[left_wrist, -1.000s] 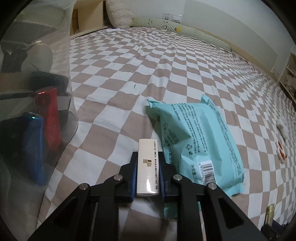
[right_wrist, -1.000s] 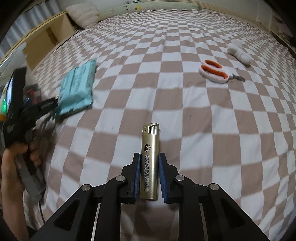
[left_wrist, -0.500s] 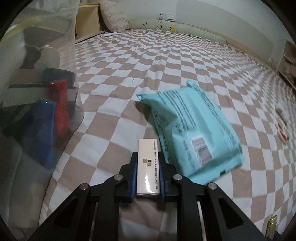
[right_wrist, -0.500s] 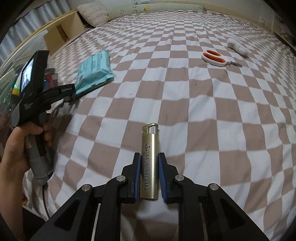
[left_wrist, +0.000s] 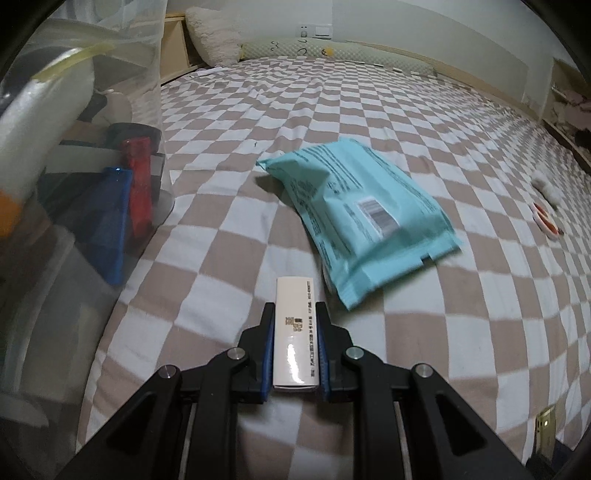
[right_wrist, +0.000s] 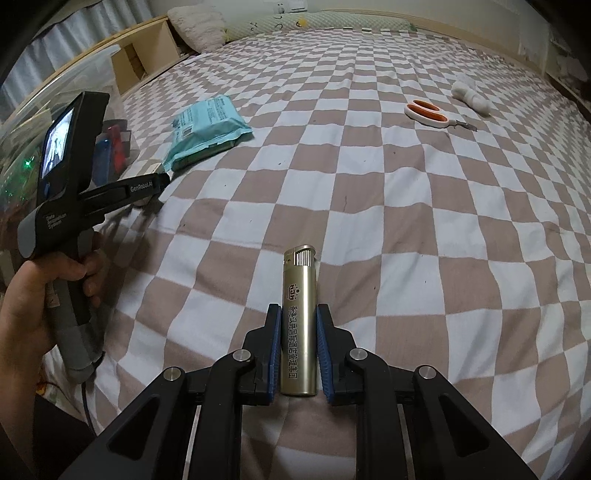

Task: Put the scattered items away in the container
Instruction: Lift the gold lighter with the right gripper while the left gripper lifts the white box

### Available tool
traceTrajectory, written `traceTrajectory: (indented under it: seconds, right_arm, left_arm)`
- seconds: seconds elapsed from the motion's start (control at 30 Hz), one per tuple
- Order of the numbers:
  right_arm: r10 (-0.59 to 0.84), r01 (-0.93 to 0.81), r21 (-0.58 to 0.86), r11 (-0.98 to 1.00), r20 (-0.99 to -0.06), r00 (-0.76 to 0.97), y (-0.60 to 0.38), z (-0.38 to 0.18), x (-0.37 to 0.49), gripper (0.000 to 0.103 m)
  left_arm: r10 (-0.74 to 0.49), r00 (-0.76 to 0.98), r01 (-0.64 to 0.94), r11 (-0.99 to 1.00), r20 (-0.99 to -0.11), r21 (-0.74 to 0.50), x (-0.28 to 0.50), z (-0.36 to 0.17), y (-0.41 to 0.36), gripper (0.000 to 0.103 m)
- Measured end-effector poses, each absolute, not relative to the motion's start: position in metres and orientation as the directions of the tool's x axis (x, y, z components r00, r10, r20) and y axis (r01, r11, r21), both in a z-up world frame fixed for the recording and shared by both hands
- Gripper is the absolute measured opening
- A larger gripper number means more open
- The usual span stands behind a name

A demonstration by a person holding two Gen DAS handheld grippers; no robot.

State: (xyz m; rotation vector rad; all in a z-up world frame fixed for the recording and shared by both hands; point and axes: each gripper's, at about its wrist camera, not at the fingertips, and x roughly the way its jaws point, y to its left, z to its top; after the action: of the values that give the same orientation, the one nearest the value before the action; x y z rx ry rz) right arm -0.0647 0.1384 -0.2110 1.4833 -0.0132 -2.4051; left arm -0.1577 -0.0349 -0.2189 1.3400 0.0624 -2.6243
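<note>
My left gripper (left_wrist: 295,314) is shut on a small white box (left_wrist: 295,332), held above the checkered bed close to the clear plastic container (left_wrist: 74,184) at the left. The container holds red and blue items (left_wrist: 125,192). A teal wipes pack (left_wrist: 362,218) lies on the bed just ahead to the right. My right gripper (right_wrist: 298,317) is shut on a gold lighter (right_wrist: 298,314) over the bed. In the right wrist view the left gripper (right_wrist: 162,179) shows at the left, held by a hand (right_wrist: 33,295), with the wipes pack (right_wrist: 207,129) beyond it.
Orange-handled scissors (right_wrist: 428,112) and a white rolled cloth (right_wrist: 472,98) lie far right on the bed. A fluffy pillow (right_wrist: 199,29) and a wooden shelf (right_wrist: 144,59) stand at the head end. The checkered bedspread (right_wrist: 406,221) spreads wide between the items.
Both hands have shifted left toward the container, which now fills more of the left wrist view. The wipes pack has slid rightward in that view. Both grips are unchanged.
</note>
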Motion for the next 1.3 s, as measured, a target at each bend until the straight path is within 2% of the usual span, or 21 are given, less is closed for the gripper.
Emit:
traceTrajectory:
  seconds: [0.47, 0.93, 1.3]
  right_arm:
    - [-0.261, 0.238, 0.174, -0.955, -0.875, -0.407, 0.136, -0.211, -0.064, 0.020]
    - [-0.229, 0.257, 0.128, -0.958, -0.881, -0.415, 0.114, -0.202, -0.053, 0.020]
    - [-0.307, 0.278, 0.195, -0.941, -0.835, -0.456, 0.111, -0.166, -0.049, 0.020]
  left_arm:
    - [-0.172, -0.575, 0.100, -0.985, -0.800, 0.139, -0.096, -0.212, -0.006, 0.019]
    - [-0.064, -0.556, 0.072, -0.997, -0.829, 0.029, -0.057, -0.194, -0.005, 0.019]
    - [-0.043, -0.658, 0.068, -0.998, -0.751, -0.002, -0.045, -0.145, -0.005, 0.019]
